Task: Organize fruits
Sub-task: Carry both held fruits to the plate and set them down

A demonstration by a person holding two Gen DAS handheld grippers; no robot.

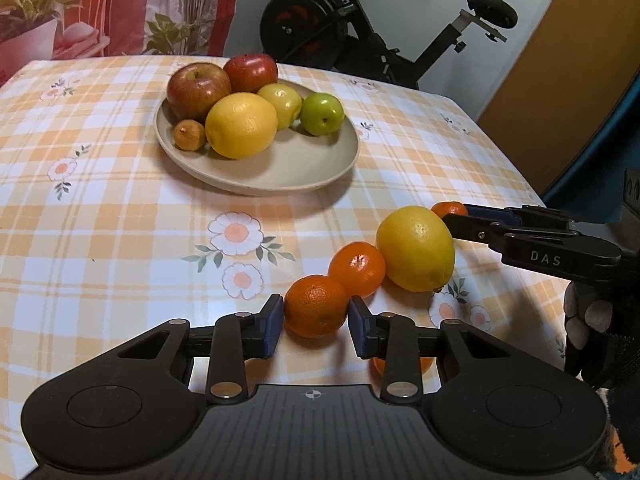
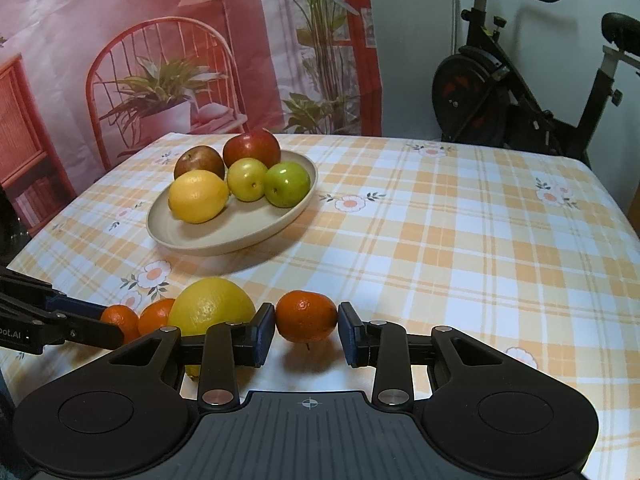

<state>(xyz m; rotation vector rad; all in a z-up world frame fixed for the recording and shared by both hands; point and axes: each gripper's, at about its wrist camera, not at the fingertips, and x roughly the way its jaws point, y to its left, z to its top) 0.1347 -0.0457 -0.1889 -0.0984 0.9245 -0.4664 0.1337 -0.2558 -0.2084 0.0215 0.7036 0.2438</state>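
Note:
A beige plate [image 1: 288, 168] [image 2: 240, 232] holds two red apples, a lemon [image 1: 241, 125], two green-yellow fruits and a small brown fruit. On the cloth lie a loose lemon [image 1: 416, 254] [image 2: 212, 306] and several mandarins. My left gripper [image 1: 316, 322] is shut on a mandarin [image 1: 315, 306], which rests on the cloth. A second mandarin [image 1: 357, 269] touches it. My right gripper [image 2: 307, 330] is shut on another mandarin [image 2: 306, 316], right of the loose lemon. The right gripper shows in the left wrist view [image 1: 456, 220], the left gripper in the right wrist view [image 2: 108, 328].
The table has an orange-checked flowered cloth [image 2: 460, 240]. An exercise bike [image 1: 360, 24] stands behind its far edge, next to a printed red curtain [image 2: 160, 60]. Another mandarin [image 1: 400, 364] lies partly hidden under my left gripper's right finger.

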